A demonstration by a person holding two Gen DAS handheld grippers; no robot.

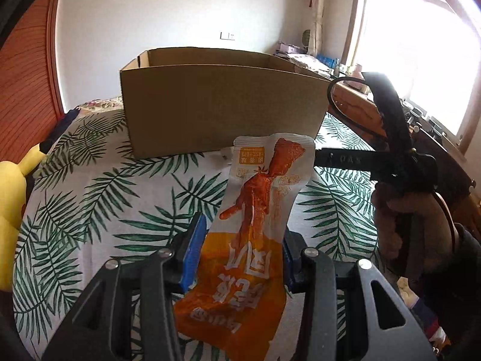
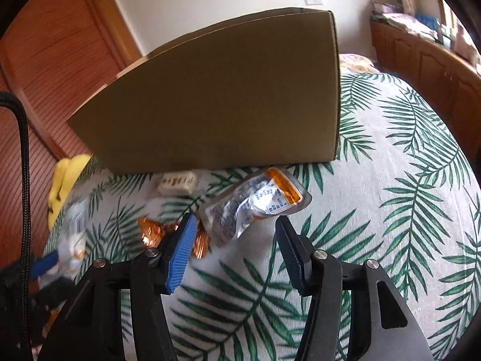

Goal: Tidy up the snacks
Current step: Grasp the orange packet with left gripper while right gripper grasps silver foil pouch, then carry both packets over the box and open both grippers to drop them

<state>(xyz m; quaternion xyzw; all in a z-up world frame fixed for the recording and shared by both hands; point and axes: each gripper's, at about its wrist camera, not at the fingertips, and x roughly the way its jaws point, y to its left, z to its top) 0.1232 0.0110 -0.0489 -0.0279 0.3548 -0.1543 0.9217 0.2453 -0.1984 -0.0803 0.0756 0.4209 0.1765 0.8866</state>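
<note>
The left gripper [image 1: 237, 258] is clamped on an orange-and-white snack packet [image 1: 255, 210], its blue pads [image 1: 192, 255] pressing both sides of the packet's lower half so that the packet stands up and leans toward the cardboard box [image 1: 222, 102]. That box sits open-topped on the leaf-print bedspread [image 1: 105, 204], toward the far edge, and its tall near wall stands between the held packet and the inside. The right gripper [image 2: 237, 240] has its jaws partly apart with nothing pressed between them; it hangs above the bedspread just short of a crumpled silver packet [image 2: 255, 204] with blue print and an orange end, which lies just beside the box's near wall by its right corner. To the left of that packet lie a shiny copper-coloured wrapper [image 2: 156, 231], partly hidden behind the blue pad, and a small pale packet [image 2: 177, 183] close against the box wall; further left more packets show, too blurred to read. A yellow plush toy [image 1: 12, 204] rests at the left edge of the bedspread. A wooden cabinet [image 2: 421, 57] runs along the right side.
</note>
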